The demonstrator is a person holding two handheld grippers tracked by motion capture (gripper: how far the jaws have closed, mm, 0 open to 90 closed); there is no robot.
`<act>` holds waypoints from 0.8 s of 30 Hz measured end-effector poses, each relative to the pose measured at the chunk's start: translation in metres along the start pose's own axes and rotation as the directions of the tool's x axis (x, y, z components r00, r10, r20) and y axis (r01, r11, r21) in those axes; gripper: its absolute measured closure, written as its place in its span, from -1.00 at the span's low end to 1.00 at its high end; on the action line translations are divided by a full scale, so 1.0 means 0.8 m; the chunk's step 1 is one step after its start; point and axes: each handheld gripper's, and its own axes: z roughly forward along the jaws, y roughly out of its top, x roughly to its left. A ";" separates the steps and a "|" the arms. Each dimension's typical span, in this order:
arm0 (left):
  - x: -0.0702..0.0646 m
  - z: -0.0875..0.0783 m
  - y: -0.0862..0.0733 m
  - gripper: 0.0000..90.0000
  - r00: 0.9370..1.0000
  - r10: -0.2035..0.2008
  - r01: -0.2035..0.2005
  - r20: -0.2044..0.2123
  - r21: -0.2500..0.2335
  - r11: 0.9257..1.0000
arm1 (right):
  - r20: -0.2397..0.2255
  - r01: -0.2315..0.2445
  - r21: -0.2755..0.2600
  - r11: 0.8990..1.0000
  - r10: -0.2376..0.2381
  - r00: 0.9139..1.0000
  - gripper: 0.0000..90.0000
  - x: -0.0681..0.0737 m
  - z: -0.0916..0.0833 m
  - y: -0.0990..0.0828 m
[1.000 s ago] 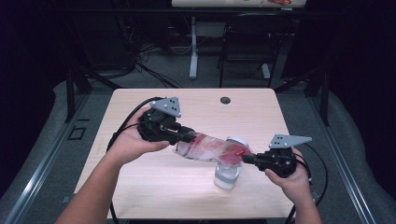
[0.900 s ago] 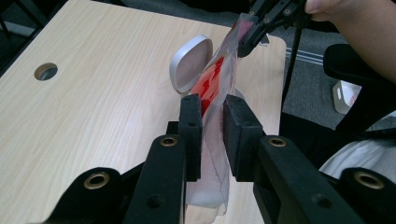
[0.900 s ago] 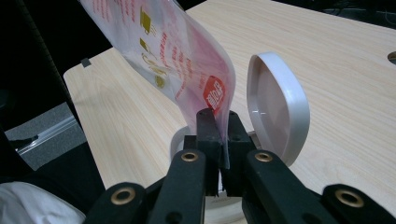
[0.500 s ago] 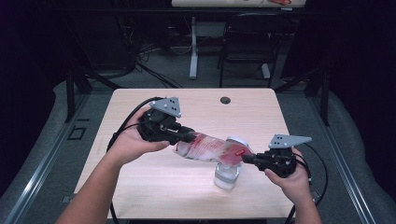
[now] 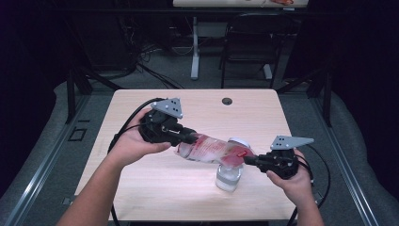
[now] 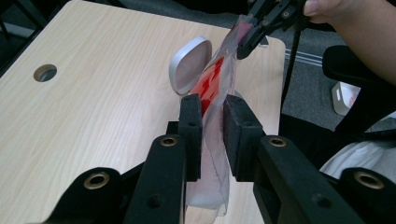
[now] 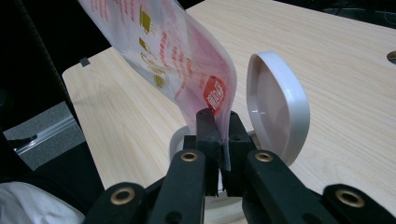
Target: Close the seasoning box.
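Two grippers pinch one clear, red-printed plastic pouch [image 5: 211, 149]: left gripper [image 5: 187, 137], right gripper [image 5: 251, 161]. We judge pouring underway; next, tilt over small clear flip-lid jar [image 5: 228, 178].

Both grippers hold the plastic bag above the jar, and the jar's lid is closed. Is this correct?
Not quite: the lid is open, standing up on its hinge beside the plastic bag, as the right gripper view shows. The rest holds: the left gripper and right gripper both grip the bag above the jar.
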 end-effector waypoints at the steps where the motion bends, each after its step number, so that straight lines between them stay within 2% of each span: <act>1: 0.000 0.000 0.000 0.74 1.000 0.000 0.000 0.000 0.000 1.000 | 0.000 0.000 0.000 1.000 0.000 1.000 0.96 0.000 0.000 0.000; 24: 0.000 0.002 0.003 0.74 1.000 0.001 -0.001 0.001 -0.006 1.000 | 0.006 0.001 0.004 1.000 -0.001 1.000 0.96 -0.001 0.000 -0.001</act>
